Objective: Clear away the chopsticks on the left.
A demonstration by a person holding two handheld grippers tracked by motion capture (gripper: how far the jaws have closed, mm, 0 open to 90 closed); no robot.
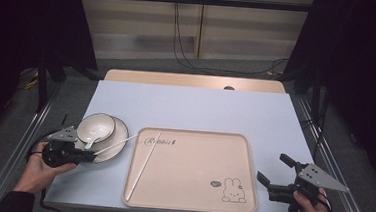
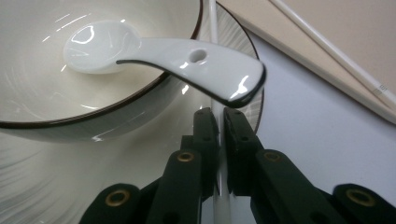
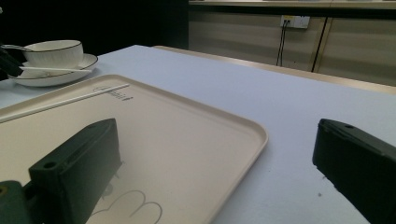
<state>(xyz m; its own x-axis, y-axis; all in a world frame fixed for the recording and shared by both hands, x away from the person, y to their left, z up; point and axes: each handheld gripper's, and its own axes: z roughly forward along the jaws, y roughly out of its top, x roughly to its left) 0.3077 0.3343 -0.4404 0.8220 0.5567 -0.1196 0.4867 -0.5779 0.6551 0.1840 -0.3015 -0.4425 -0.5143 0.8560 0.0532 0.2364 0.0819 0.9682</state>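
My left gripper (image 1: 91, 154) at the table's left is shut on a thin white chopstick (image 1: 118, 143) that lies across the rim of a white plate (image 1: 120, 131). In the left gripper view the chopstick (image 2: 213, 28) runs up between the closed black jaws of the left gripper (image 2: 220, 116). A white bowl (image 1: 96, 127) stands on the plate, with a white spoon (image 2: 187, 56) resting in it, handle over the rim. A second chopstick (image 1: 144, 165) lies on the beige tray (image 1: 190, 186). My right gripper (image 1: 272, 167) is open beside the tray's right edge, nothing between its fingers.
The tray (image 3: 187, 140) has a rabbit drawing (image 1: 233, 190) at its near right corner. Light blue table (image 1: 201, 107) stretches behind the tray. A wooden strip (image 1: 193, 80) runs along the far edge, with cables (image 1: 184, 60) on the floor beyond.
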